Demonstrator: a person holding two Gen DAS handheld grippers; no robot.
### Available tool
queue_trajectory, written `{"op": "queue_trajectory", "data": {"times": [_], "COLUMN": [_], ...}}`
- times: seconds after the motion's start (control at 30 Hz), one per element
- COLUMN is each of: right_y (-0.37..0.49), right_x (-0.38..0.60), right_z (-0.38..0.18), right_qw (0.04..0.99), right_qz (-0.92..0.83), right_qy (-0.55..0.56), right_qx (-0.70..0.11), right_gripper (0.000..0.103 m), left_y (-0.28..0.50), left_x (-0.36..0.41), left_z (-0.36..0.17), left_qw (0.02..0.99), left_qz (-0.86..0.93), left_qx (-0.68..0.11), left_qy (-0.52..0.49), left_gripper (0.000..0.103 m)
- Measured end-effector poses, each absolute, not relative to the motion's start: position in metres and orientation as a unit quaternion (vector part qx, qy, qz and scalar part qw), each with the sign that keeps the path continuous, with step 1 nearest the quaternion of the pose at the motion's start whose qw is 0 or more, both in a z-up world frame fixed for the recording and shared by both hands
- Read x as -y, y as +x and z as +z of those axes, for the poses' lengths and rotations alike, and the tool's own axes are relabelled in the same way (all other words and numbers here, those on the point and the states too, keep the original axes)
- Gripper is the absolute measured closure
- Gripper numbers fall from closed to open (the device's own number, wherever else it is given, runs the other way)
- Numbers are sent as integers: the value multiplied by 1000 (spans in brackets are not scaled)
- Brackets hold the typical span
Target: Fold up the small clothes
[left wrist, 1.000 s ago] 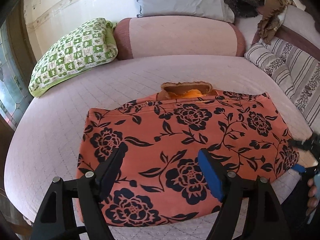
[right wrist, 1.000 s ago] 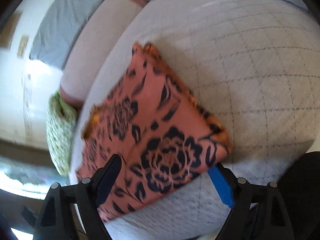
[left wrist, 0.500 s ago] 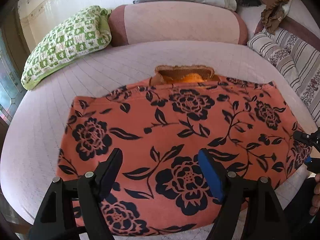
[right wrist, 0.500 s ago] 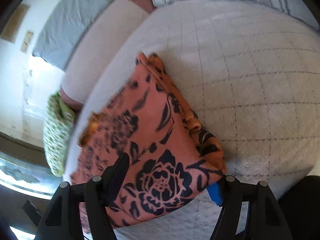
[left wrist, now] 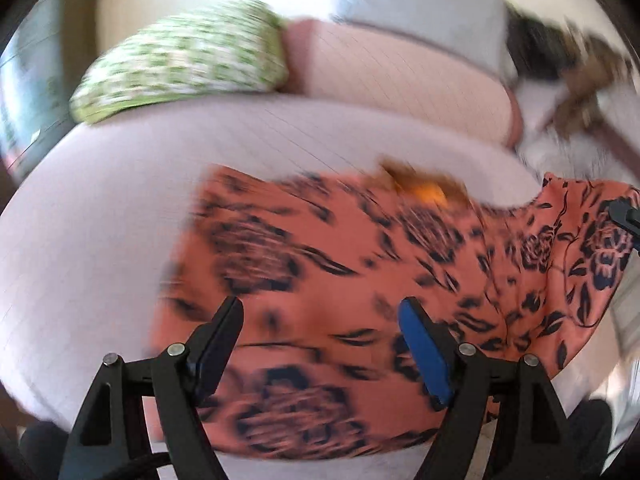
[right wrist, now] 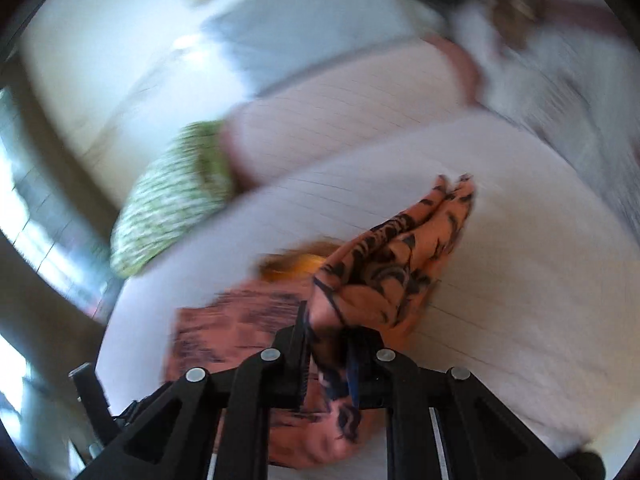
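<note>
One corner of the orange black-flowered cloth garment had just been clenched by the closing right tongs and lifted off the pale quilted bed, starting a fold, while the released left tongs hovered over the rest lying flat.

- My left gripper: jaws spread wide, black finger on the left, blue-padded finger on the right, nothing pinched between them, angled downward.
- My right gripper: jaws have just been closing and now clamp a bunched fold of the orange floral garment, angled downward.
</note>
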State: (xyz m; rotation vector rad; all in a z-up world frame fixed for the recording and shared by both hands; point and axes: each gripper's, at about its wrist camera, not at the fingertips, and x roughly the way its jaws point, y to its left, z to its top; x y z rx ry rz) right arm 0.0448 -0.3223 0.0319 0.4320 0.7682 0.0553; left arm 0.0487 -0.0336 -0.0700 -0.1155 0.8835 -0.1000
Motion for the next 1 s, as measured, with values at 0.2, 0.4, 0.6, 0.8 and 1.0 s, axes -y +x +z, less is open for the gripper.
{"op": "queue_trajectory", "data": {"times": [0.2, 0.4, 0.6, 0.8, 1.0], "right_y": [56, 71, 43, 29, 33], "right_x": [189, 149, 213, 250, 250], "right_z": [37, -79, -25, -37, -53], "right_qw": [894, 806, 851, 846, 841], "right_qz": [179, 241, 206, 164, 163], "right_qy": [150, 189, 233, 271, 266], "right_qx": [-382, -507, -422, -428, -442], "right_gripper": [87, 39, 21, 21, 21], "left_y": [15, 14, 24, 47, 55], "left_x": [-60, -86, -44, -7, 3], "left_z": [-54, -81, -77, -110, -63], "left_qw": [908, 876, 863, 811, 853], "left_qz": [30, 28, -75, -122, -119], "left_qx": [-393, -440, -447, -511, -466], "left_qy": [-140, -195, -223, -258, -203], "left_gripper": [22, 23, 23, 53, 93]}}
